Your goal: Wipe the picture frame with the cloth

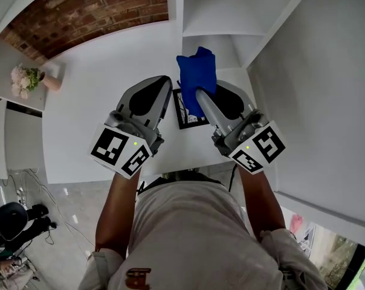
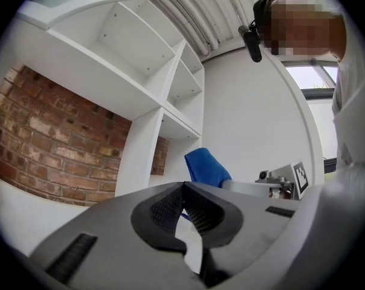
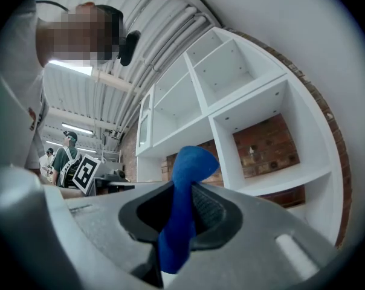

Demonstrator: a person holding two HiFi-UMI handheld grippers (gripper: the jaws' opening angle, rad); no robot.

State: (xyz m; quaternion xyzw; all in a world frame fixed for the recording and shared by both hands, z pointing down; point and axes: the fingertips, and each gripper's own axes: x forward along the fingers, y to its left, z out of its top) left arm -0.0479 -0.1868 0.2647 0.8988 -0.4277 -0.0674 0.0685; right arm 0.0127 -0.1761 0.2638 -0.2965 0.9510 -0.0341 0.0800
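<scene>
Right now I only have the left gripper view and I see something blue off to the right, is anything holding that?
Observer: Yes. The right gripper is shut on the blue cloth, pinched between its fingers.
Operator: And the picture frame? I can't see it.
Observer: In the head view the picture frame lies on the white table, between the left gripper and the right one.
Operator: Anything else nearby?
Observer: A pot of pink flowers, far off to the left in the head view.
</scene>
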